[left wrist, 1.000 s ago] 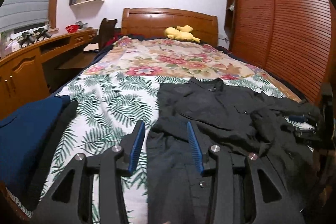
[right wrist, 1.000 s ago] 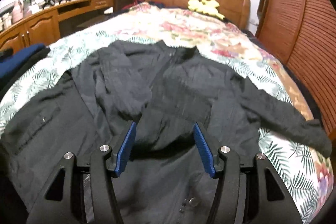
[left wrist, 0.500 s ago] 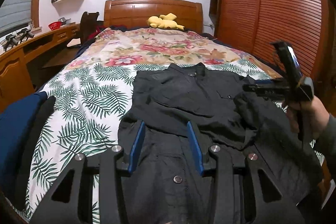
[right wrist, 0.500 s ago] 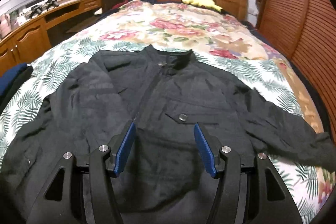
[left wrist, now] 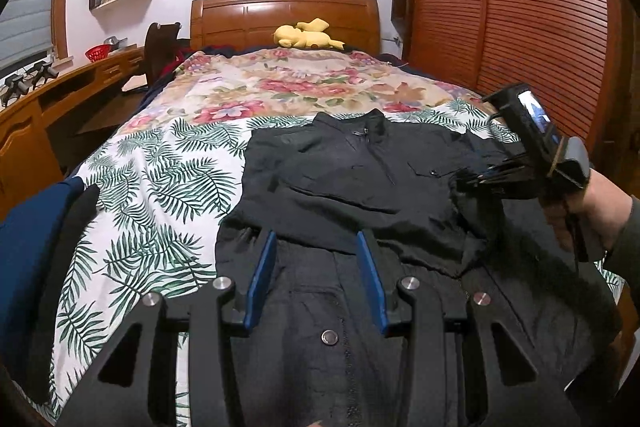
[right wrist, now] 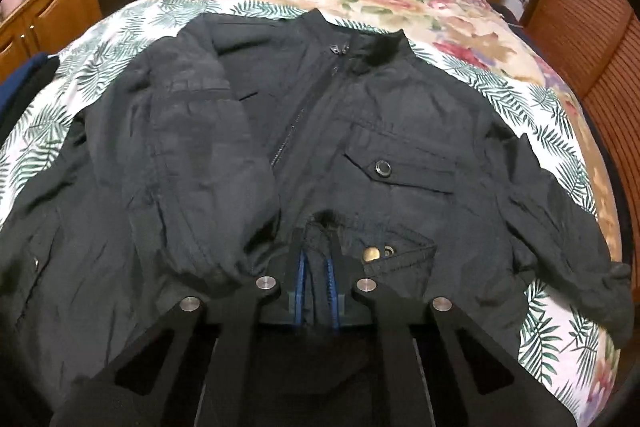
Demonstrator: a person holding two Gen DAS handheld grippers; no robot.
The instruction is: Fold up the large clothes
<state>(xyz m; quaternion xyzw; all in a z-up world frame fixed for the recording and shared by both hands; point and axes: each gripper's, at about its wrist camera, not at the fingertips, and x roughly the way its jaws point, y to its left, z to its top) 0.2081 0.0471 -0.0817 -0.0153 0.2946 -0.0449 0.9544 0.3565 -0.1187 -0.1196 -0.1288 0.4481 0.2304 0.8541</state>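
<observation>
A black jacket (left wrist: 360, 179) (right wrist: 400, 115) lies front-up on the bed, collar toward the headboard. One sleeve (right wrist: 192, 131) is folded across its front; the other sleeve (right wrist: 560, 227) stretches out to the right. My right gripper (right wrist: 316, 239) is shut on a bunched fold of the jacket's fabric below the chest pocket, beside a brass snap. In the left wrist view the right gripper (left wrist: 472, 181) pinches cloth at the jacket's right side, held by a person's hand (left wrist: 592, 211). My left gripper (left wrist: 316, 239) hovers open over the jacket's lower front, nothing between its blue pads.
The bed cover (left wrist: 168, 187) has leaf and flower prints. A dark blue folded garment (left wrist: 28, 247) lies at the bed's left edge. A yellow plush toy (left wrist: 308, 35) sits by the wooden headboard. A wooden desk (left wrist: 24, 123) runs along the left, a slatted wardrobe (left wrist: 520, 7) along the right.
My right gripper dropped closer to the jacket and its jaws went from wide apart to shut on the fabric. My left gripper shifted from the jacket's left edge to over its lower front, still open.
</observation>
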